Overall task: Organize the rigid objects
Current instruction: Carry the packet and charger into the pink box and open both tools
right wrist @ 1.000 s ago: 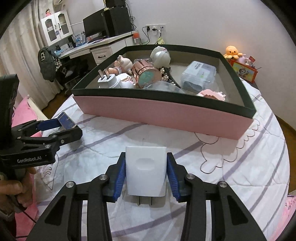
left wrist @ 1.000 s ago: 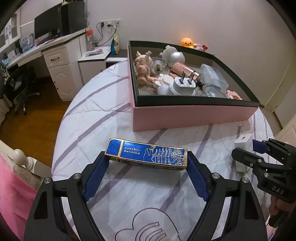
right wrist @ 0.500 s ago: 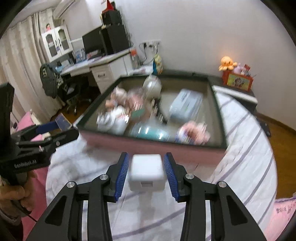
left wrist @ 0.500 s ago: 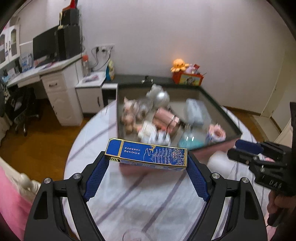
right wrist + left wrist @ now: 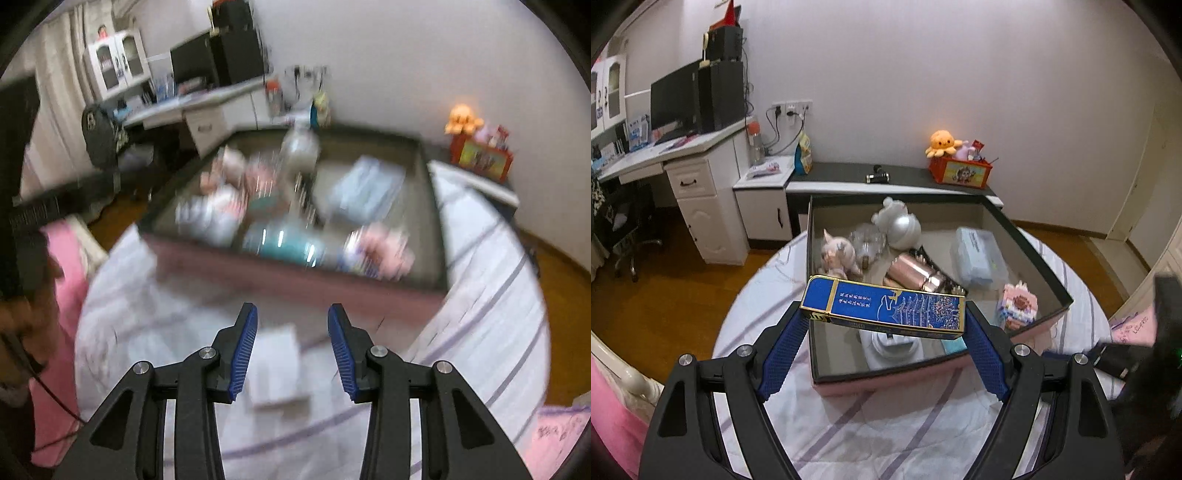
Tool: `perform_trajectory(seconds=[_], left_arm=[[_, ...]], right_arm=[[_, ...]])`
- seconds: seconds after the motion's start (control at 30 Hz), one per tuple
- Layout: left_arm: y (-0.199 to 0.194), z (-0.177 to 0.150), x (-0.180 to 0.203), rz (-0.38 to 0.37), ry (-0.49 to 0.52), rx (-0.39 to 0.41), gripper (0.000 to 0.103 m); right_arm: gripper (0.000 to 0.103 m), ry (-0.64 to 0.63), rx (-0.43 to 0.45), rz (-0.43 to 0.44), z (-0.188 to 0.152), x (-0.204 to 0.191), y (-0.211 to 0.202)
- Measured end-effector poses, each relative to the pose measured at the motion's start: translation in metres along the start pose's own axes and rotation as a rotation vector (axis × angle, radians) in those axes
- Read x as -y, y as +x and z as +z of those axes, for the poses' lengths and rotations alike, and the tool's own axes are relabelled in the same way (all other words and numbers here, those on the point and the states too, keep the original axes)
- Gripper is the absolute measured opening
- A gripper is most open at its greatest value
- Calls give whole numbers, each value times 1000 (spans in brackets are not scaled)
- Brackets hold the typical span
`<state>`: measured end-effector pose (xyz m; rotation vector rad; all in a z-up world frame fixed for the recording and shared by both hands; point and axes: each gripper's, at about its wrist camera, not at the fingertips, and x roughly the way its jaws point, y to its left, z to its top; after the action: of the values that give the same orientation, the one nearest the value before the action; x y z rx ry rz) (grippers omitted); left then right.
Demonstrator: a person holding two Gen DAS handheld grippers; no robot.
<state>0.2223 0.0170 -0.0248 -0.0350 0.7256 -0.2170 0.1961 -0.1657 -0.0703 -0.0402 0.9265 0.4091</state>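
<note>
Blue box (image 5: pixel 886 312) lies crosswise between left hand-held gripper (image 5: pixel 884 334) pads.

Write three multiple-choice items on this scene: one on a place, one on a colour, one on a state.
1. The plush octopus sits
A. inside the big open box
B. on the red crate by the wall
C. on the desk beside the monitor

2. The flat box in the left tongs is mainly
A. blue
B. red
C. green

3. The left tongs are
A. open and empty
B. shut on a white plug
C. shut on the flat box

Key:
1 B: the octopus rests on the crate, which stands on the dark ledge behind the big box.
2 A: the flat box has a blue face with gold trim.
3 C: both pads of the left tongs press on the ends of the flat box, holding it over the big box's near rim.
</note>
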Motion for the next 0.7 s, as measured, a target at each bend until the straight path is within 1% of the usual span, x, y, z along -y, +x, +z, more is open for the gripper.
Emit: perform_trajectory(seconds=[0.03,0.1,0.2,0.27,0.33,0.4,0.47,0.53,0.6,0.7], left_arm=[[1,-2,0,-3,-3,-6,84],[0,-7,1,-3,-6,-13,84],[-1,-13,2,3,-7,-21,84],[-3,-17,1,3,-15,-27,84],[-3,-21,0,4,-20,-33,84],[-3,-25,0,5,-25,-40,84],[-3,-27,0,3,-27,-47,84],[-4,-28,0,4,-27,-48,84],[-4,-28,0,3,-27,-46,84],[-6,-28,-1,8,-28,-38,84]], right_arm=[[41,2,-14,1,-5,-1,6],[42,6,-14,31,-10,-4,14],[43,-19,-24,14,-7,-8,15],[46,-44,-44,14,-10,-12,18],[46,-53,-74,13,-13,-15,24],[45,-75,-60,-8,-17,-19,28],[42,-57,-52,-12,-18,-16,26],[42,-16,-47,7,-17,-11,24],[42,-13,-41,8,-15,-10,20],[42,-1,-13,47,-10,-10,9]])
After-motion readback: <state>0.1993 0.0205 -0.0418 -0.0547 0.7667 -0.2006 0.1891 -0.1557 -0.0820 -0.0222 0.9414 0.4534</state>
